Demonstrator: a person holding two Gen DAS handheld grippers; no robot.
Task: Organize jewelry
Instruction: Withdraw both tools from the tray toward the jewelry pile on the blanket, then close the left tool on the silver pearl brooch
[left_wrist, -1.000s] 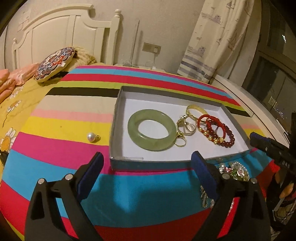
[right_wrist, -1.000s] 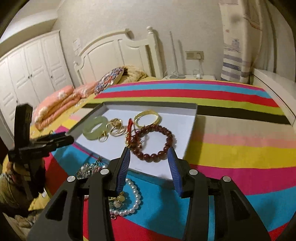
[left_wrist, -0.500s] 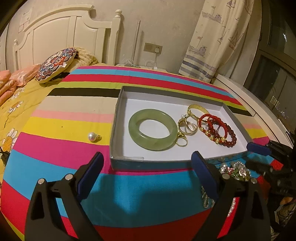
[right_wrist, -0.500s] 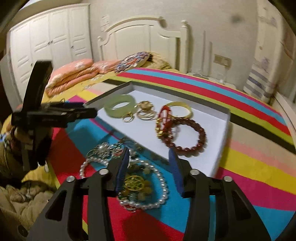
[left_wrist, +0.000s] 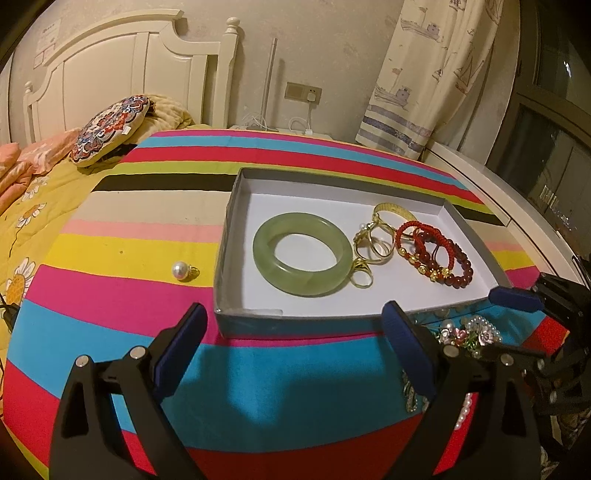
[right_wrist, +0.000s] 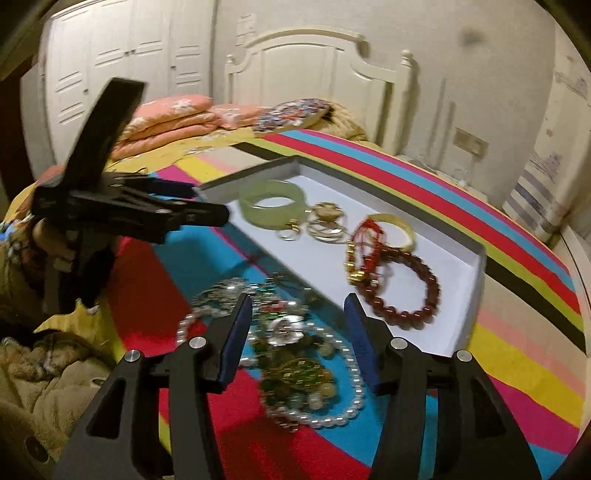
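Jewelry heap (right_wrist: 295, 350) (pearl strand, brooches, beads) on striped bedspread (right_wrist: 517, 387), just outside near wall of box (right_wrist: 476, 295). Right tongs (right_wrist: 297, 338) wide, empty, directly above heap, which lies between blades; right hand nearer. Left tongs (left_wrist: 291, 354) wide, empty, off to heap's left. Stray pearl pendant (left_wrist: 183, 271) left of box. Jade bangle (left_wrist: 302, 253), gold rings, red bracelets already boxed.
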